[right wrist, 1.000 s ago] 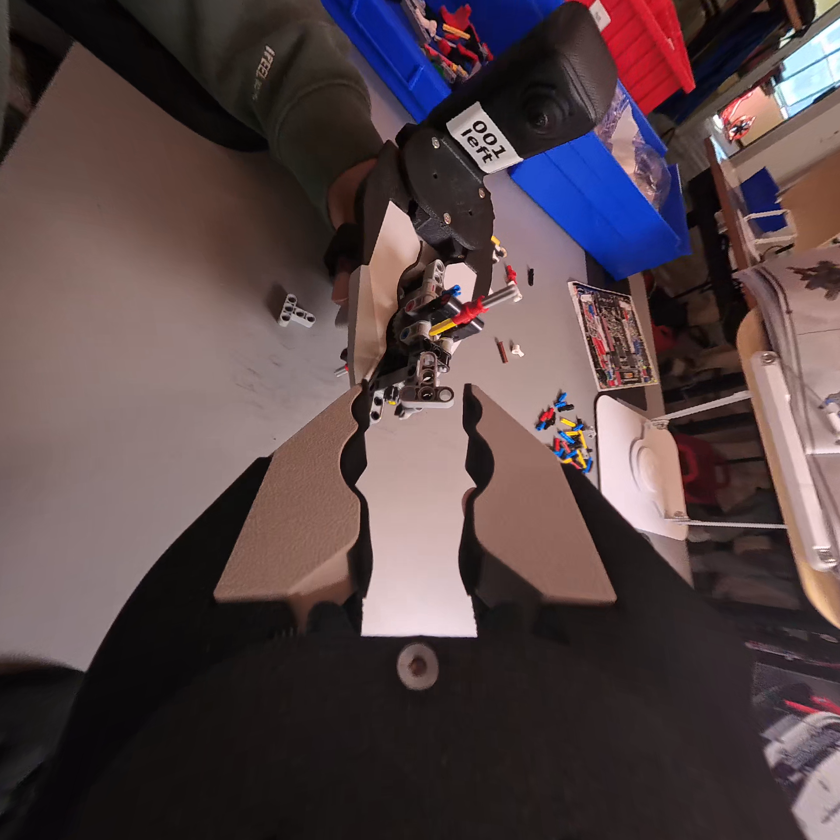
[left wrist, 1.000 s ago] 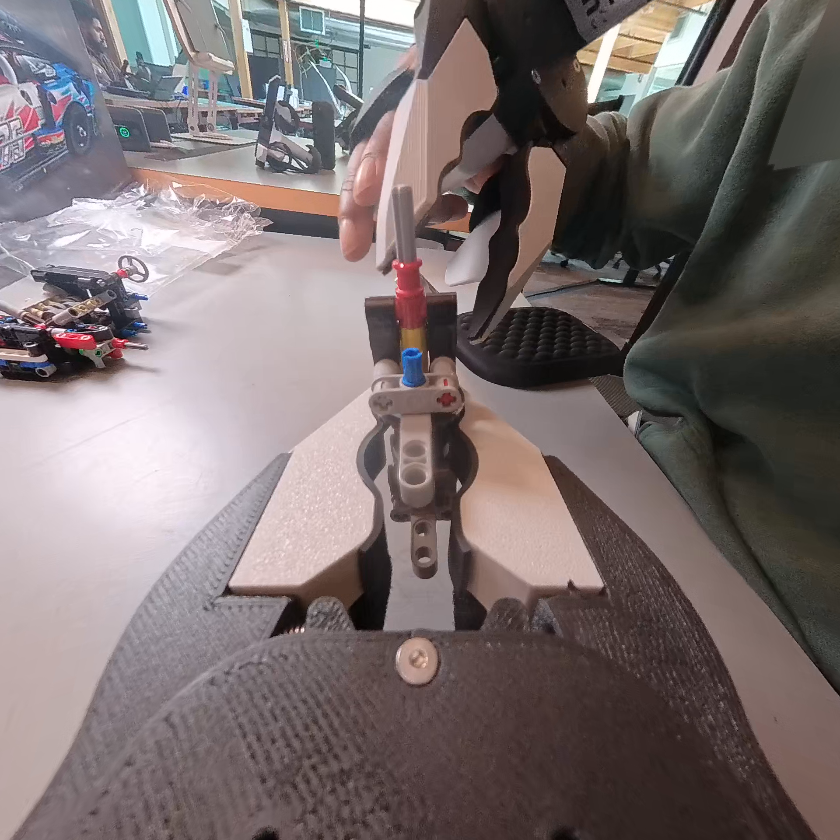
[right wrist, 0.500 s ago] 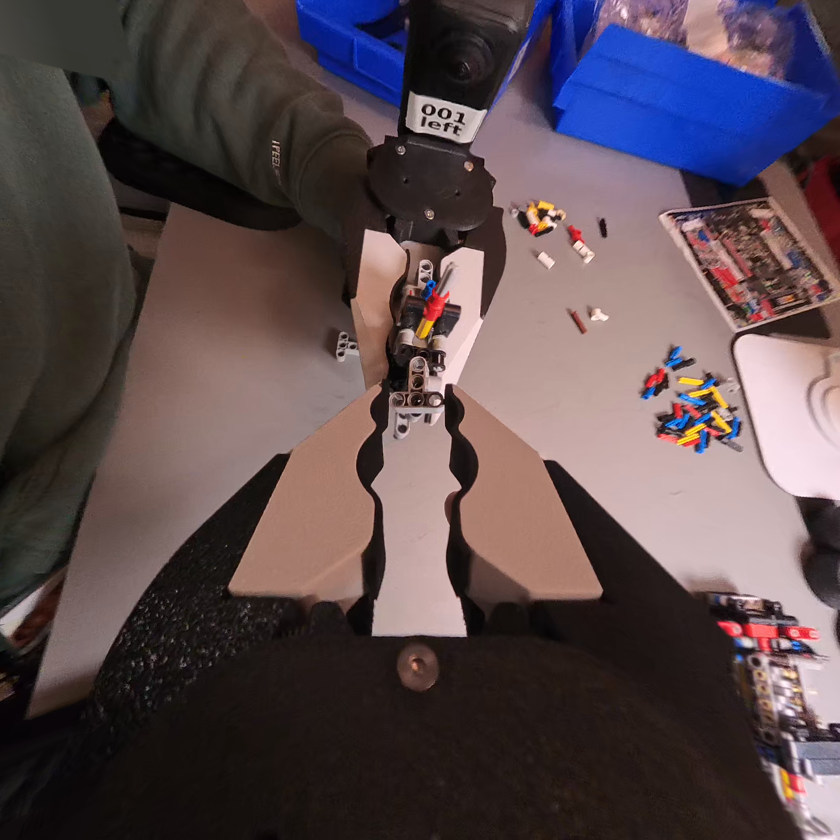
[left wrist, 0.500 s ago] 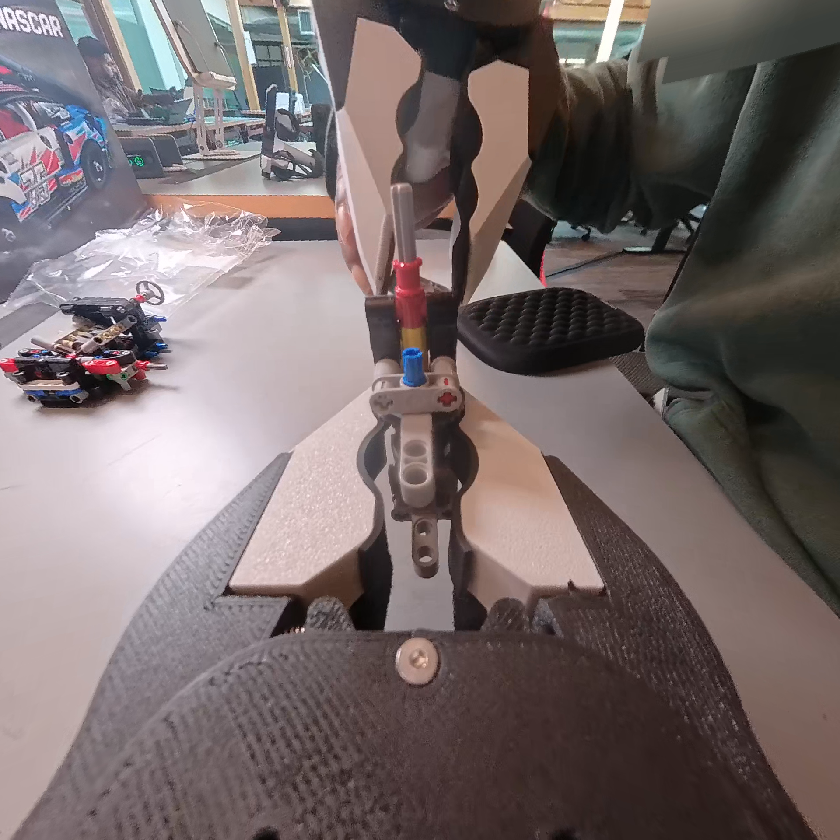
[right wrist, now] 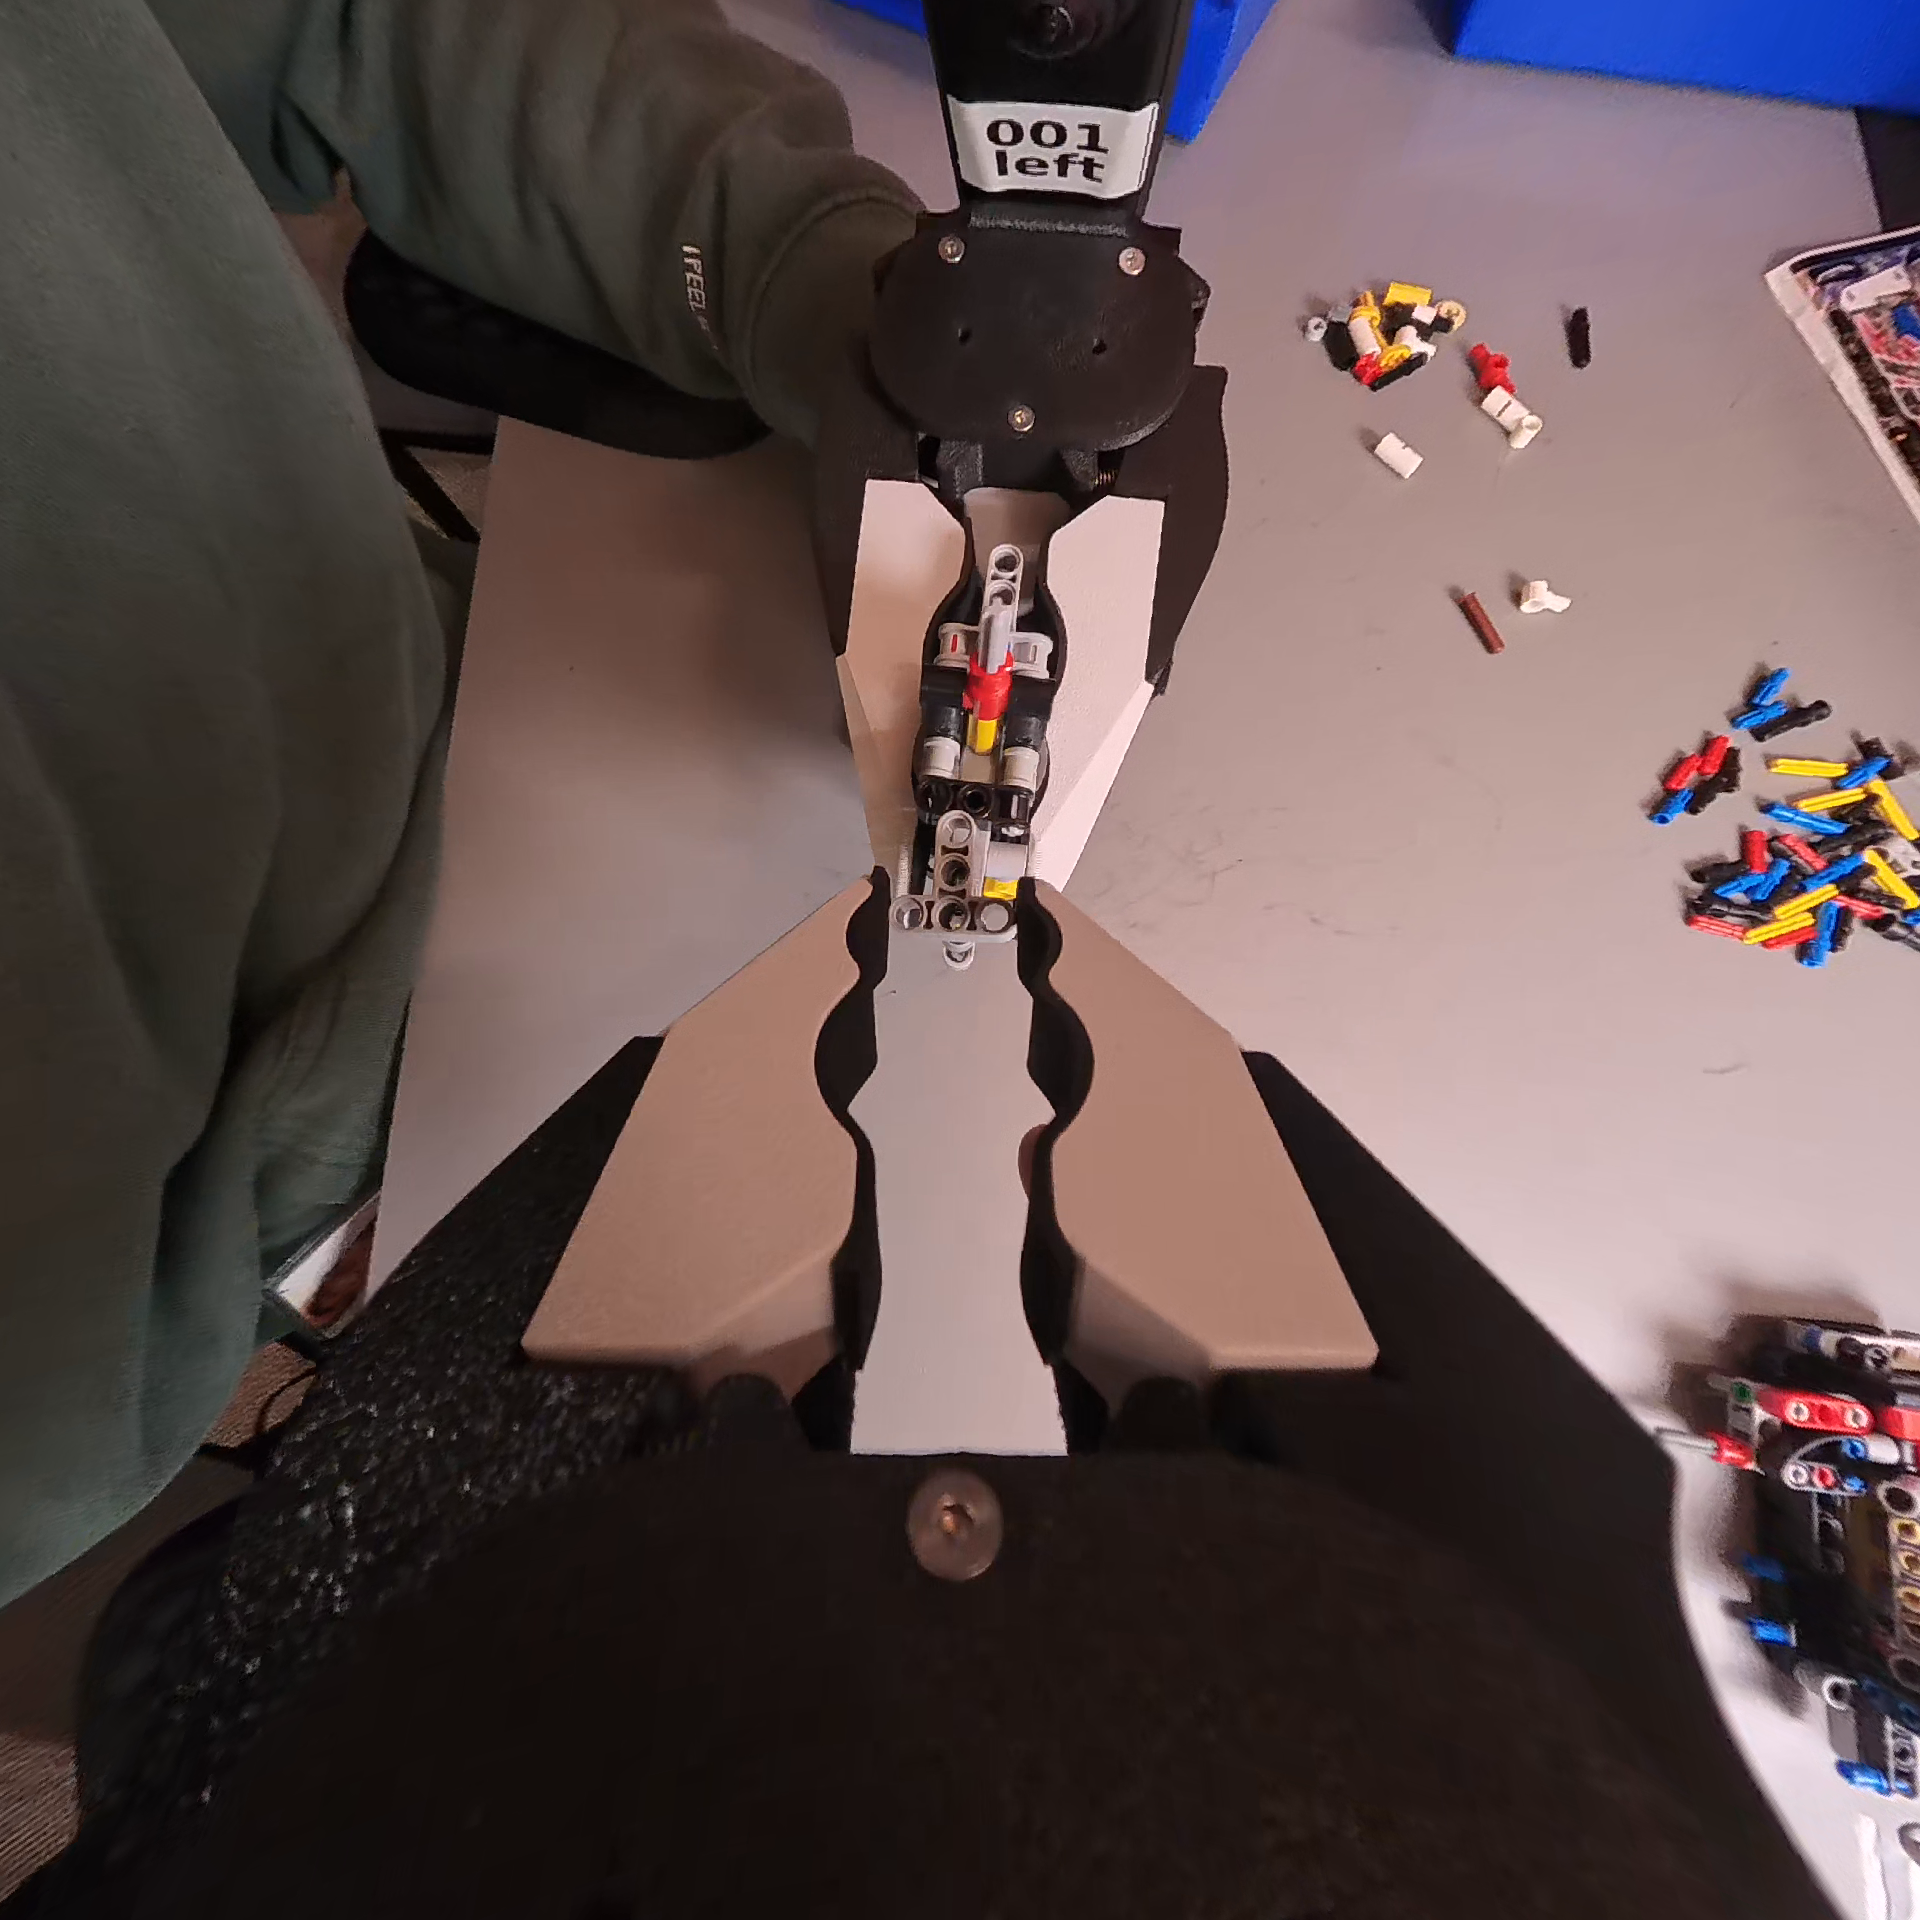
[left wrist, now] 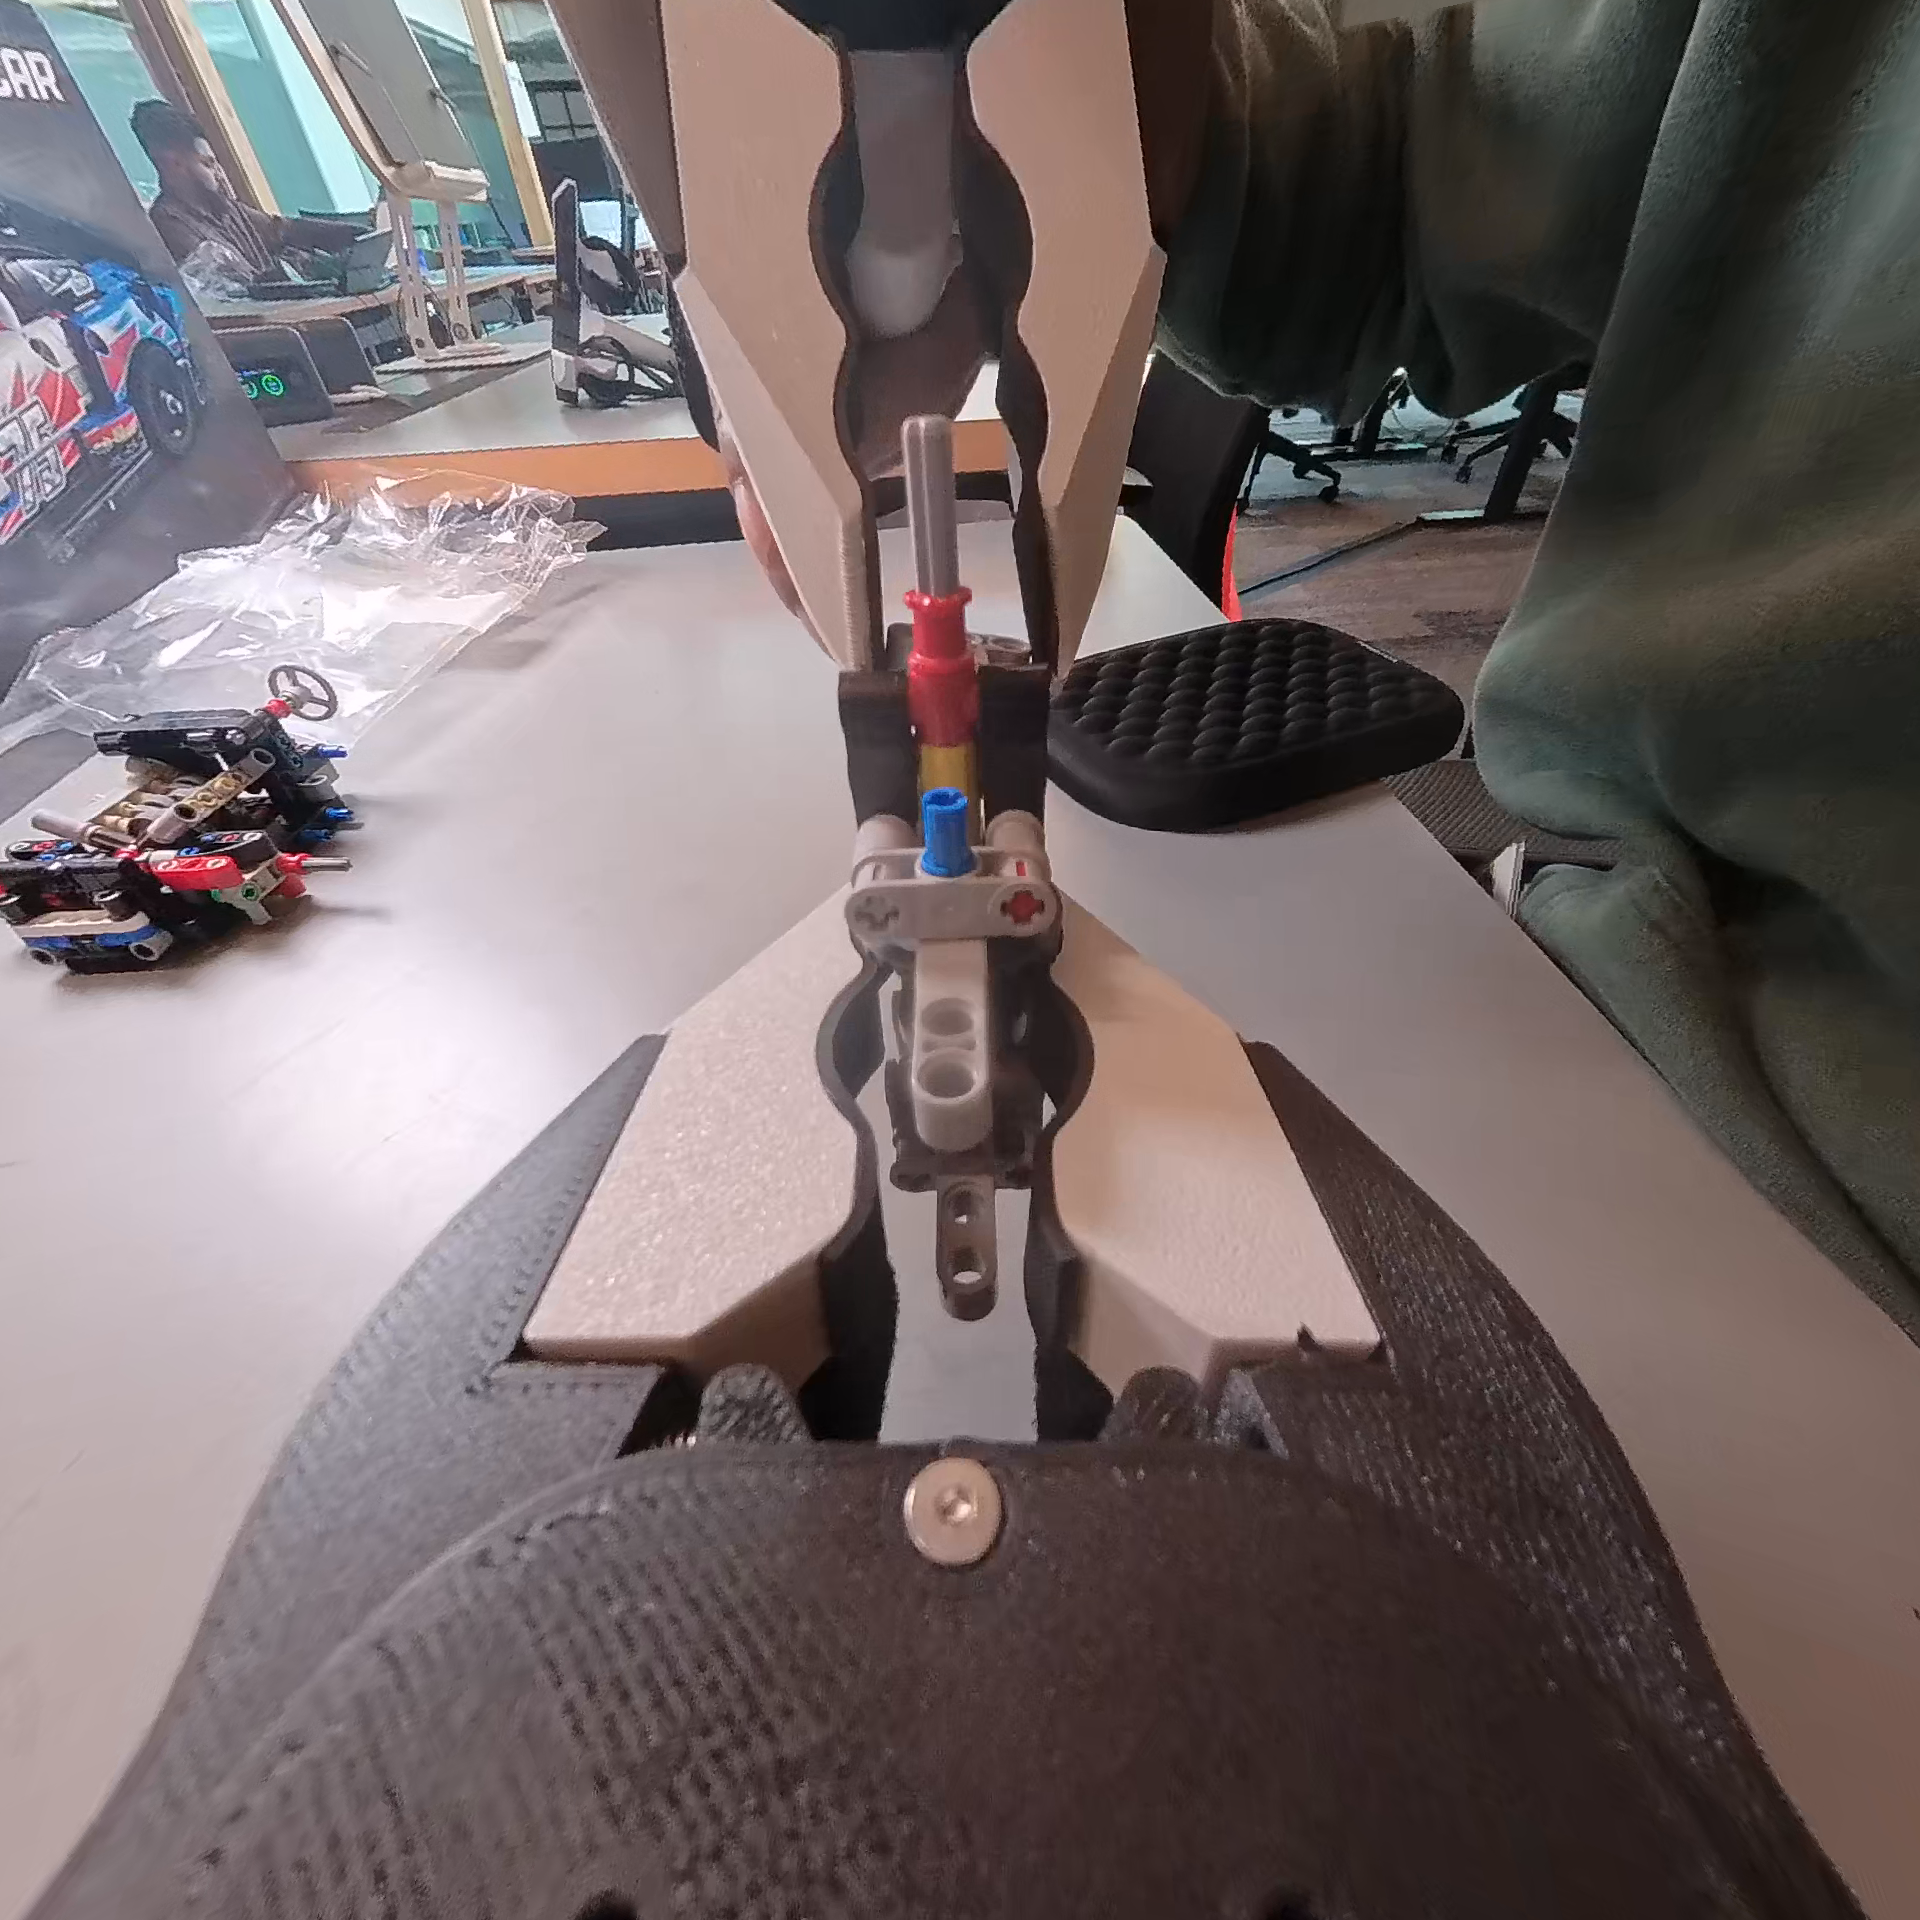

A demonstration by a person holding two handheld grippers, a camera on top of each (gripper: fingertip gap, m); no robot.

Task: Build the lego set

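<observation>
Brick assembly (left wrist: 951,997) — clamped, grey axle up

Grey table (left wrist: 416,1039), office chairs (left wrist: 1507,457), windows (left wrist: 312,94), wooden desks (left wrist: 499,436)

The brick assembly (left wrist: 951,935) mixes grey, black, red, yellow and blue. Loose pins (right wrist: 1808,831) show blue, yellow, red, black. The seat pad (left wrist: 1247,717) is black and dimpled.

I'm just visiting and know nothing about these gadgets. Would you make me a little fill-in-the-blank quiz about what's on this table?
1. The left gripper is shut on a small brick ____.
2. The sleeve behind that gripper is ____.
3. The pin standing up from the grey beam is ____.
4. The loose pile of pins lies on the ____.

Missing words: assembly; green; blue; table
</observation>
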